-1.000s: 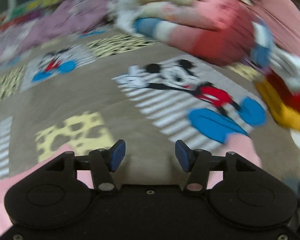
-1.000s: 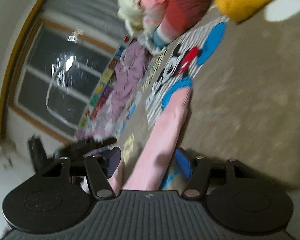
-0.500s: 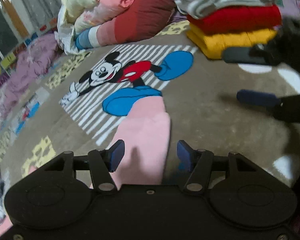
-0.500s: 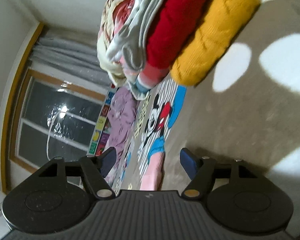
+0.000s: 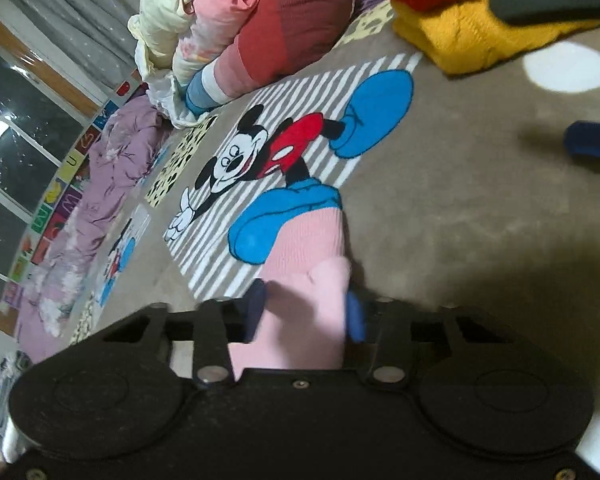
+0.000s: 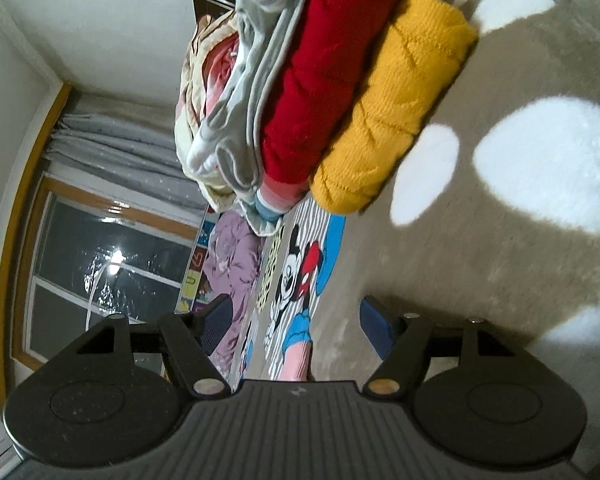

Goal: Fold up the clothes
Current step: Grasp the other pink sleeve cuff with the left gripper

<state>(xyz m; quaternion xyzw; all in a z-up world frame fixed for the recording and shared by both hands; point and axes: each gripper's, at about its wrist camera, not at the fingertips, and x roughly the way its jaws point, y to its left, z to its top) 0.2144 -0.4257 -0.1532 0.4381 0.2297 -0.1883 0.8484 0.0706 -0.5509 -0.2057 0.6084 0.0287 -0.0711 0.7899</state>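
My left gripper (image 5: 306, 310) is closing its jaws around the end of the pink garment (image 5: 308, 248), which lies on the cartoon-mouse carpet (image 5: 440, 200) and bunches up between the blue pads; both pads look to be pressing the cloth. My right gripper (image 6: 296, 324) stands wide with nothing between its jaws, hovering over bare carpet, and the pink garment shows only as a sliver beyond it. Near it sits a folded stack: a yellow sweater (image 6: 388, 104) at the bottom, a red sweater (image 6: 332, 64) on it, grey clothing (image 6: 244, 80) above. An unfolded heap (image 5: 236, 28) lies farther off.
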